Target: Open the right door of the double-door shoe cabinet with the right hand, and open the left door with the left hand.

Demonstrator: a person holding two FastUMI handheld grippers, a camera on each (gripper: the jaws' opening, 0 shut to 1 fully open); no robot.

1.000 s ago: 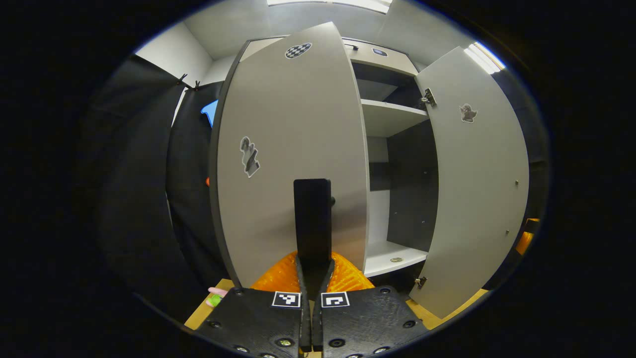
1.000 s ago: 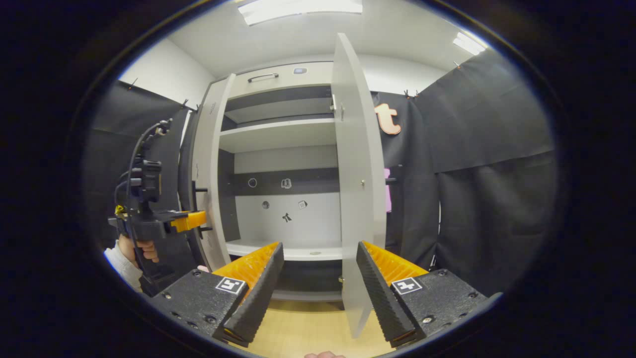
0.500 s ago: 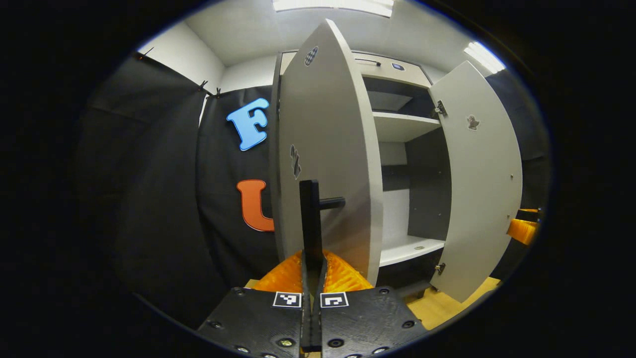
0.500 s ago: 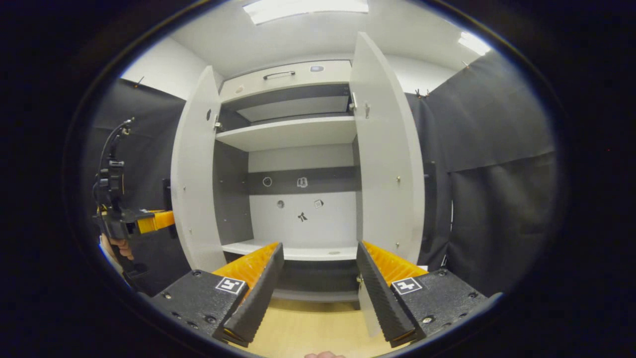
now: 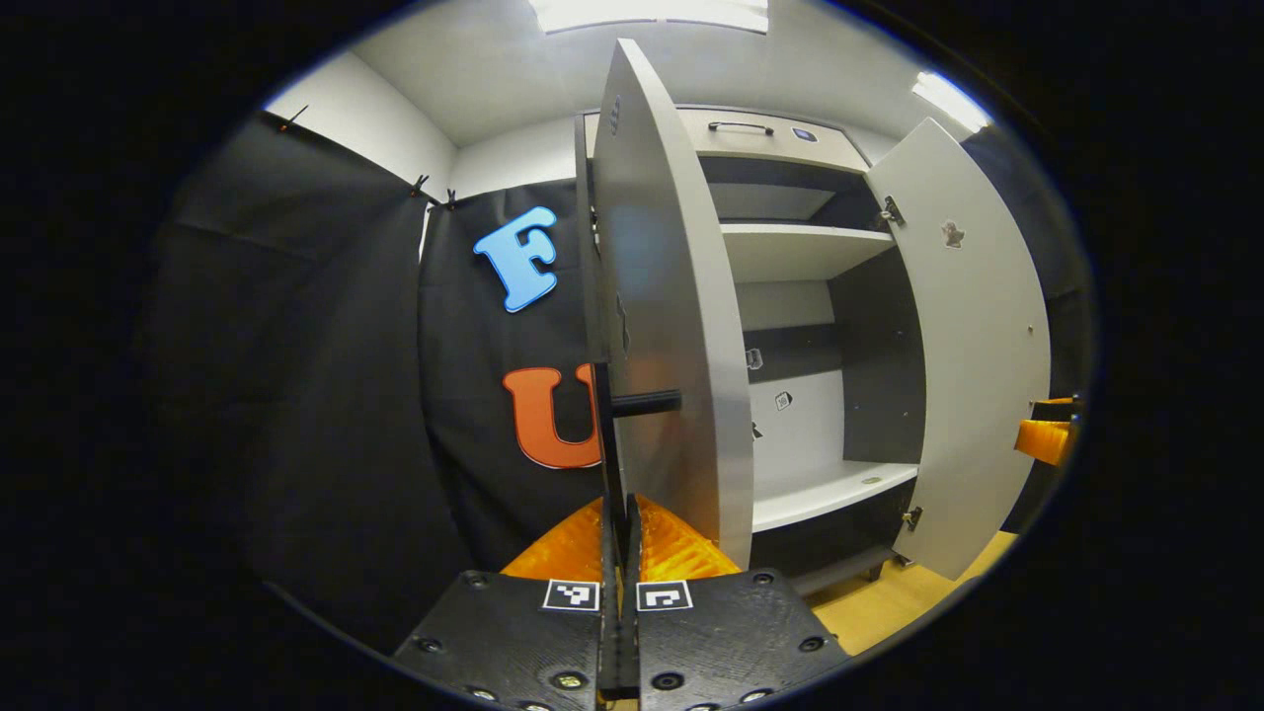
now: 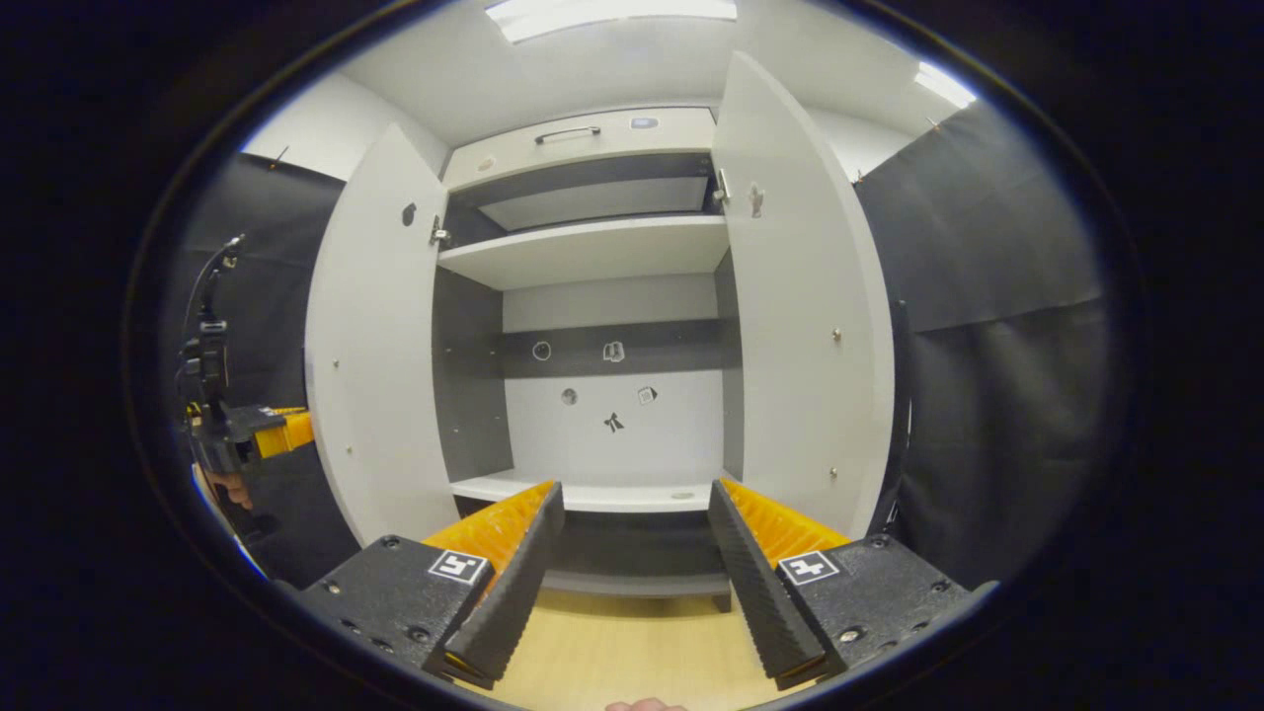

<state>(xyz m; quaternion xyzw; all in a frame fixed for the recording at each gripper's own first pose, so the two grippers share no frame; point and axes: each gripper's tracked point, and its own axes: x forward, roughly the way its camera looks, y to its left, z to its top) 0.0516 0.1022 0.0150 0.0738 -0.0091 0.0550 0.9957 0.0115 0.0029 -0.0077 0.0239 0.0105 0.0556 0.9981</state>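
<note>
a: state of your left tool [image 5: 619,538]?

b: in the left gripper view my left tool is closed narrow on the black handle [image 5: 614,434] of the left door [image 5: 671,326]; both orange fingers [image 5: 568,548] press the handle's bar from either side. the door stands swung out, seen nearly edge-on, with the handle's post joining its face.

a: and the right one?

b: in the right gripper view my right tool [image 6: 632,553] is spread wide and grips nothing. its two fingers frame the lower part of the cabinet [image 6: 592,326] and touch no part of it. the right door [image 6: 805,316] stands open, its inner face toward me, apart from the tool.

a: position of the doors from that side?

b: the left door [image 6: 370,336] is open too, inner face showing. between the doors i see a shelf [image 6: 588,259] above, a lower shelf [image 6: 592,491] below, and small stickers [image 6: 612,423] on the back panel. a drawer with a bar pull [image 6: 573,131] sits on top.

a: anything else in sight?

b: my left tool [image 6: 259,432] shows at the far left of the right gripper view, beyond the left door, with a hand [image 6: 225,486] under it. the floor [image 6: 602,662] is light wood.
</note>
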